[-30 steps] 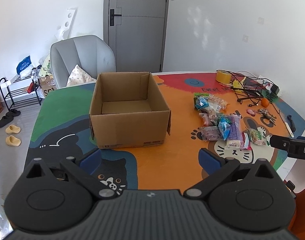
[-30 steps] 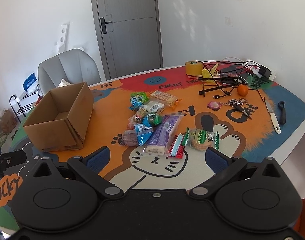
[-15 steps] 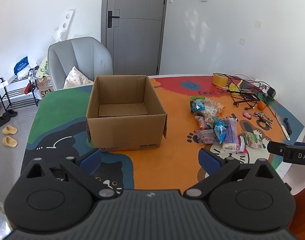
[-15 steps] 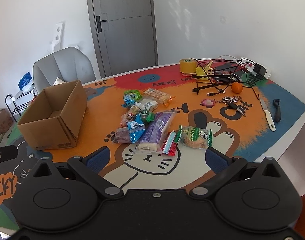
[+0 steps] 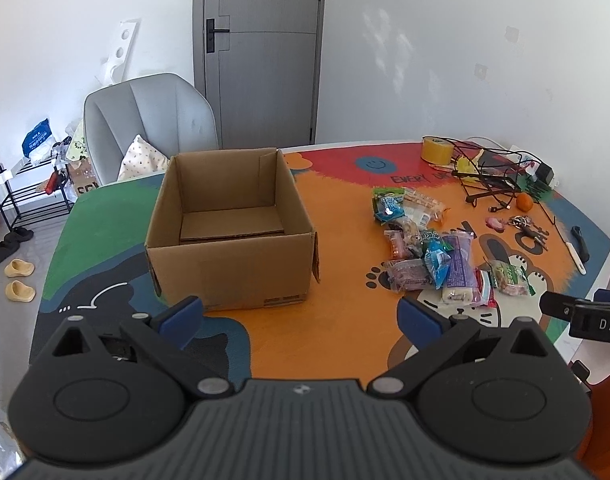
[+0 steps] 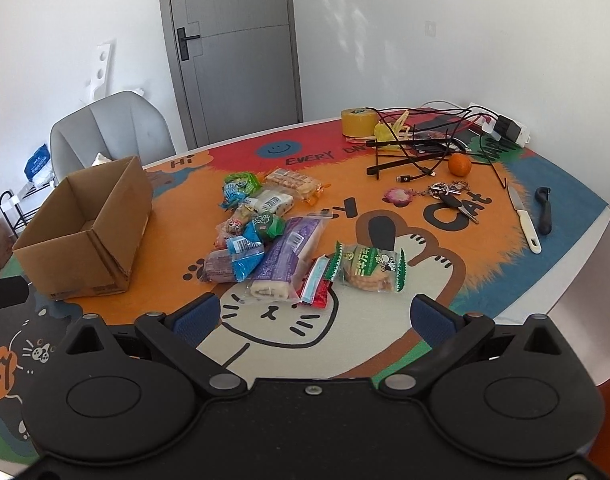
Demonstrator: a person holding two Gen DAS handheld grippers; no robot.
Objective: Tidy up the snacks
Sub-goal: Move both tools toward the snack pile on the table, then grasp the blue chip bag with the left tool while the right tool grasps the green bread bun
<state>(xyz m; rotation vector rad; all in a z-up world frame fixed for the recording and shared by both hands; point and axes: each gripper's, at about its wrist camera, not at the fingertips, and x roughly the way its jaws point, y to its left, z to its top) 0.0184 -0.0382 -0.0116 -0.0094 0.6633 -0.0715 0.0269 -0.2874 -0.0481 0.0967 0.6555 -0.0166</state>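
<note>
Snack packets [image 6: 281,236] are heaped on the surface [image 6: 385,328] just ahead of the right gripper [image 6: 311,316], beside the cardboard box [image 5: 229,232] facing the left gripper [image 5: 301,320]; both are spread wide, empty.

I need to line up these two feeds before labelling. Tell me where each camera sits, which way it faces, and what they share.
Left wrist: sits on the left gripper, facing the cardboard box across the table; its own open fingers show, with the right gripper's tip at the right edge.
Right wrist: sits on the right gripper, facing the snack pile; its own open fingers show.
Shared: box, snacks, tape roll, orange.
</note>
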